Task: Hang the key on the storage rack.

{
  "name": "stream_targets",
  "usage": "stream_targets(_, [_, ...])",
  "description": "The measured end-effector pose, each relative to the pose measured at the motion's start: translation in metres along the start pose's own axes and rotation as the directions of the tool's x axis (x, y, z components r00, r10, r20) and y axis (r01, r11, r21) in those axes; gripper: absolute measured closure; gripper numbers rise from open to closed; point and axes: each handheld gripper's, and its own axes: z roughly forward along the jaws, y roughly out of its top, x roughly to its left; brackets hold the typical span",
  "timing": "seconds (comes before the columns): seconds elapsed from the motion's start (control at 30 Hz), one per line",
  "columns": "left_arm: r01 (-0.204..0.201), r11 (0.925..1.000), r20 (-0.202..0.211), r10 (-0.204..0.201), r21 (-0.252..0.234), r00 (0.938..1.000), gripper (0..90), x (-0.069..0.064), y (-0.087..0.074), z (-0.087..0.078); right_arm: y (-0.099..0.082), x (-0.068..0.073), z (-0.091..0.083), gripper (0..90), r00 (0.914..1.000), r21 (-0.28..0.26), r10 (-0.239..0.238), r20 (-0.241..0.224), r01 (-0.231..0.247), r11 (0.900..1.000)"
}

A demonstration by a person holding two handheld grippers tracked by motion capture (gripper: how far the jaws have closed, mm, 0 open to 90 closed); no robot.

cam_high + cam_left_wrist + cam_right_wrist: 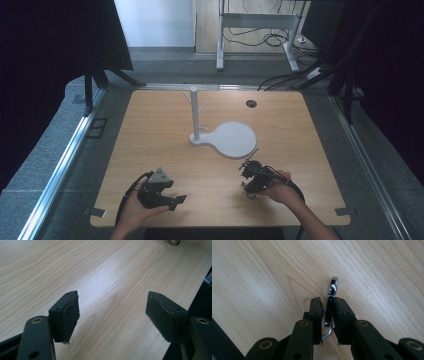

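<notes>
Your right gripper [329, 315] sits low over the near right part of the counter [165, 160], and there's a shiny metal ring [331, 298] standing on edge between its narrowed jaws. One pad looks to be against it, while a sliver of a gap shows on the other side, so I'd call it a loose pinch at best, not a firm one. From the high view the right gripper [251, 175] sits just short of the white stand [227, 140], the one with the round base and the upright post with pegs. Your left gripper [112, 315] is spread wide with nothing between its pads, resting near the front left edge, apart from the action. It looks like you're at the pick-up step: the ring is framed but not yet secured. The next move calls for a firmer squeeze before you lift, then a careful carry toward a peg, keeping the ring upright so it doesn't twist out.
</notes>
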Motion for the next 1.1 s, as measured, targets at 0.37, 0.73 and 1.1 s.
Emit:
stream_targets(0.37, [-0.002, 1.0, -0.001, 0.002, 0.004, 1.0, 27.5, -0.001, 0.0, 0.001, 0.002, -0.001, 0.0, 80.7, 0.9999, 0.004, 0.015, 0.005, -0.015, 0.9999])
stream_targets(0.73, [-0.003, 1.0, 0.002, 0.003, 0.006, 1.0, 27.5, -0.002, 0.0, 0.002, 0.006, -0.003, 0.002, 71.6, 0.9995, -0.011, 0.032, 0.005, -0.032, 0.9994])
stream_targets(1.1, [-0.006, 0.9999, 0.004, 0.006, 0.009, 1.0, 27.5, -0.002, 0.0, 0.002, 0.011, -0.005, 0.003, 72.8, 0.9983, -0.017, 0.055, 0.016, -0.055, 0.9983])
